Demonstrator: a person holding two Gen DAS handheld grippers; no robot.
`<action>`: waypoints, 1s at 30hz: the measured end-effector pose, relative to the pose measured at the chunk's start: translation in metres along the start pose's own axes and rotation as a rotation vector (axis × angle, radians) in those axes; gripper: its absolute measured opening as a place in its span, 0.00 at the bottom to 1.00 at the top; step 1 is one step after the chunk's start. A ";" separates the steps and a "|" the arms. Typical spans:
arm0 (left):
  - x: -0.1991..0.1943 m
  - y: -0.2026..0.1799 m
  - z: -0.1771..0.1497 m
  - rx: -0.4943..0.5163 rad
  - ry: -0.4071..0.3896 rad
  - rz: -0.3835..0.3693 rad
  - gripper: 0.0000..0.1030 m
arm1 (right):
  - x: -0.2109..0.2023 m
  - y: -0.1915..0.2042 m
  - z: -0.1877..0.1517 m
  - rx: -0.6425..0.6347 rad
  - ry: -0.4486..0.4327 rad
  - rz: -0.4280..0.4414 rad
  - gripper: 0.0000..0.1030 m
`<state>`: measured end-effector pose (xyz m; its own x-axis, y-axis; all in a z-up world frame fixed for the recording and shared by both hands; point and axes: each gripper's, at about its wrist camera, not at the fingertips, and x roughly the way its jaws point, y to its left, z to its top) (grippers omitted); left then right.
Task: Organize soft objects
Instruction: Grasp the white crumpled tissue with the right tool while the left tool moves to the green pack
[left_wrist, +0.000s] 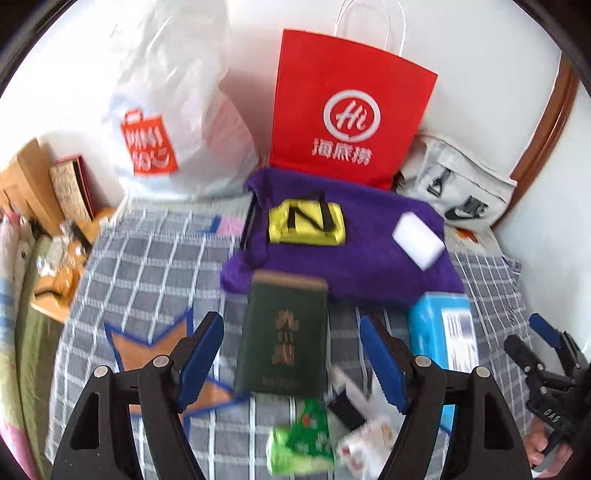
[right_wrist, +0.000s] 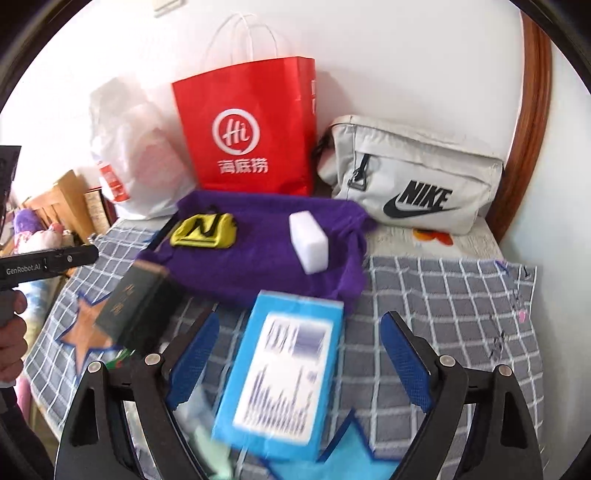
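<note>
A purple cloth (left_wrist: 351, 258) (right_wrist: 258, 273) lies on the grey checked blanket (left_wrist: 147, 266), with a yellow pouch (left_wrist: 306, 221) (right_wrist: 203, 230) and a white sponge block (left_wrist: 417, 240) (right_wrist: 310, 242) resting on it. My left gripper (left_wrist: 291, 332) is open above a dark green box (left_wrist: 284, 332); the pads stand clear of its sides. My right gripper (right_wrist: 301, 325) is open over a blue box (right_wrist: 284, 373), also without touching it. Both boxes lie on the blanket in front of the cloth.
A red paper bag (right_wrist: 247, 133), a white plastic bag (left_wrist: 166, 110) and a pale Nike pouch (right_wrist: 410, 184) stand against the wall behind the cloth. Green and white snack packets (left_wrist: 306, 439) lie near the front. A wooden bedside shelf (left_wrist: 44, 206) is at the left.
</note>
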<state>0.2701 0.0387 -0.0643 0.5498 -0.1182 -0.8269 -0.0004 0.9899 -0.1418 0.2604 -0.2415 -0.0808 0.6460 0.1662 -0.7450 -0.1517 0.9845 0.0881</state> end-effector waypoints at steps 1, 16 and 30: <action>-0.002 0.002 -0.008 -0.007 0.010 -0.007 0.72 | -0.005 0.003 -0.007 -0.005 0.000 -0.002 0.86; -0.022 0.034 -0.097 -0.011 -0.011 0.060 0.72 | -0.026 0.064 -0.089 -0.041 0.006 0.183 0.86; 0.004 0.085 -0.140 -0.111 0.040 0.055 0.72 | 0.009 0.131 -0.112 -0.170 0.030 0.233 0.50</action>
<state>0.1552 0.1113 -0.1560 0.5127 -0.0692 -0.8558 -0.1233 0.9805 -0.1531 0.1627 -0.1173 -0.1502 0.5569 0.3823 -0.7374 -0.4180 0.8961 0.1489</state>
